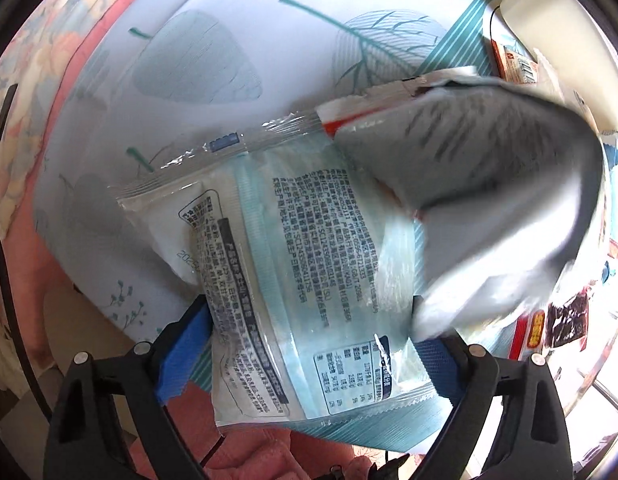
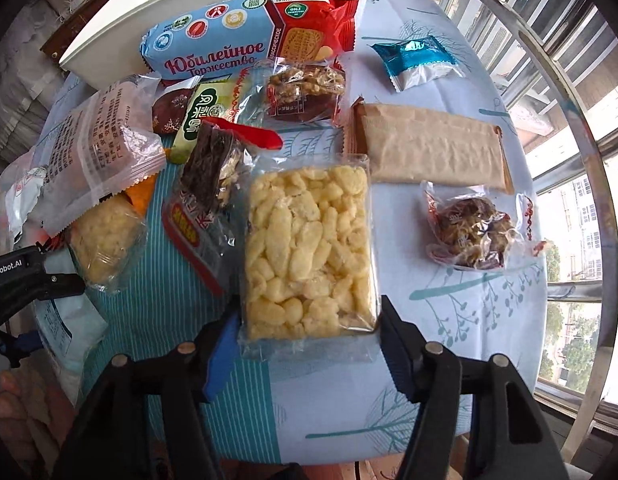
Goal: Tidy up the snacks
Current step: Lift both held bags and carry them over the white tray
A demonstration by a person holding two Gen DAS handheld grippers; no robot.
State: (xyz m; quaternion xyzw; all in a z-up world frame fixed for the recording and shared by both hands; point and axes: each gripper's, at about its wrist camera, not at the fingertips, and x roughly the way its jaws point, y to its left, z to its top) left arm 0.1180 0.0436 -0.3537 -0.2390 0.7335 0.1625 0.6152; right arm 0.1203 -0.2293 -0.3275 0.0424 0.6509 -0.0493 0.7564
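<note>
In the left wrist view a clear and white snack packet [image 1: 301, 280] with dense printed text lies lengthwise between my left gripper's [image 1: 309, 348] blue pads [image 1: 185, 344], which press on both of its long sides; its lower end reaches past the table edge. A blurred grey-white packet [image 1: 497, 208] overlaps its top right. In the right wrist view my right gripper [image 2: 309, 344] is shut on the near end of a clear packet of yellow puffed snacks [image 2: 309, 240], which points away over the tablecloth [image 2: 449, 320].
Behind lie a blue and red biscuit pack [image 2: 245, 44], a white tub [image 2: 213, 4], nut sweets [image 2: 305, 88], a brown packet [image 2: 433, 152], a teal and white packet [image 2: 417, 64] and a wrapped nut cluster [image 2: 469, 232]. More packets crowd the left. A metal railing [image 2: 569, 160] runs along the right.
</note>
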